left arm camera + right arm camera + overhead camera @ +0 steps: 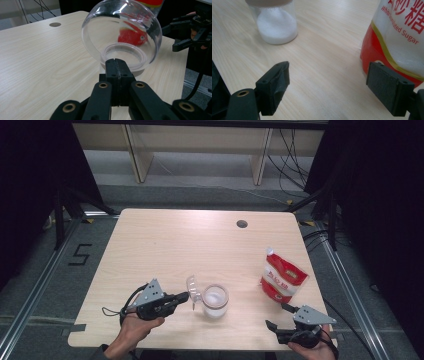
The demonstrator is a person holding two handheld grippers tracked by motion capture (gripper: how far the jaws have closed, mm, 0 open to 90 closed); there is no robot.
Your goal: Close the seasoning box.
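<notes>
A clear round jar (215,301) holding white sugar (277,25) stands near the table's front middle. Its clear domed lid (192,290) stands up on edge at the jar's left side. My left gripper (185,296) comes in from the left, and in the left gripper view its jaws are pressed together on the lid's (120,27) lower rim. Through the lid I see the jar's mouth (123,53). A red and white sugar bag (282,277) stands at the right. My right gripper (277,316) is open in front of that bag (397,37), with nothing between its fingers.
The wooden table (175,240) has a cable hole (242,224) near its far edge. Bare tabletop spreads behind and left of the jar. The right gripper (172,37) sits close to the table's front right corner. Dark curtains and floor rails flank the table.
</notes>
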